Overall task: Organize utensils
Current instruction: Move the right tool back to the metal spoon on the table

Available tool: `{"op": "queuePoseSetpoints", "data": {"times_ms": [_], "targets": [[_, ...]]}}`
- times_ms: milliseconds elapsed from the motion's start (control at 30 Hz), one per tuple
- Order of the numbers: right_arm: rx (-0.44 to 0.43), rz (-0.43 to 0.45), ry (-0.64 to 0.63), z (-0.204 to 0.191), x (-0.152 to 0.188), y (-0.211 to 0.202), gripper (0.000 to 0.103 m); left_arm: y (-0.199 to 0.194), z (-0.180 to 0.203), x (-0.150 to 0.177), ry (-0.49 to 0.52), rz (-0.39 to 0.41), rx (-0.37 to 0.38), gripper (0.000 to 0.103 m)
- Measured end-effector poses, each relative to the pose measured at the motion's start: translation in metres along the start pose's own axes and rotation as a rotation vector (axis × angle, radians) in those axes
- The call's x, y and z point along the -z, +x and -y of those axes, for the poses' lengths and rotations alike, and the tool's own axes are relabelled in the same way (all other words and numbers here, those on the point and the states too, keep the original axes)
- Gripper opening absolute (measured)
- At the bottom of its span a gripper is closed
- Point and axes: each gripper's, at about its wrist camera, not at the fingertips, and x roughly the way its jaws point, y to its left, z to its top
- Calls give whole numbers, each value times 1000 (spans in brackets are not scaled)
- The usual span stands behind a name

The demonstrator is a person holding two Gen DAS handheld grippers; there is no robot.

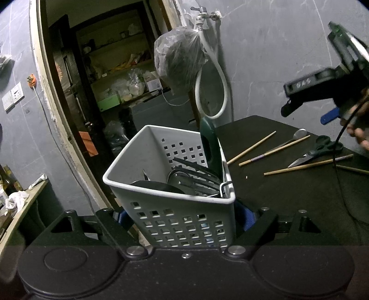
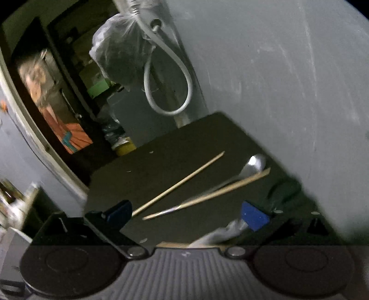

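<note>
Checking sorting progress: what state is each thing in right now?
White perforated plastic basket: upright between the left gripper fingers, holding dark utensils.
Green-handled scissors: flat on the table, blades shut.
Wooden chopsticks: scattered loose on the table.
Metal spoon: lying on the table.
Right gripper: open, empty.

Location: home kitchen or utility area. Indicators: wall tap with looped hose, wall sockets, and pantry shelves beyond the doorway.

Dark table, chopsticks, scissors, spoon
</note>
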Motion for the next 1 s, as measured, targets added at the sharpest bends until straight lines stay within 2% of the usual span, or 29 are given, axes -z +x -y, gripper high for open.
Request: {"op": "queuePoseSetpoints", "data": {"times_ms": [167,333,500,733,933,1000], "targets": [[-16,-4,-140,5,-17,42,103,2,2,-1,5,-9,-11,89],[-33,-51,-186,11,-30,85,103,2,3,-3,6,-16,-16,89],[-74,-90,-242,8,-27,113,103,3,5,-6,9,-21,-20,89],[-135,-144,-203,19,-12,125,102,4,5,-7,10,-24,-22,89],[-181,-141,-213,19,-6,116,102,4,5,-7,11,-23,-21,89],[-189,-104,-226,18,-10,110,102,4,5,-7,10,-24,-21,89]]}}
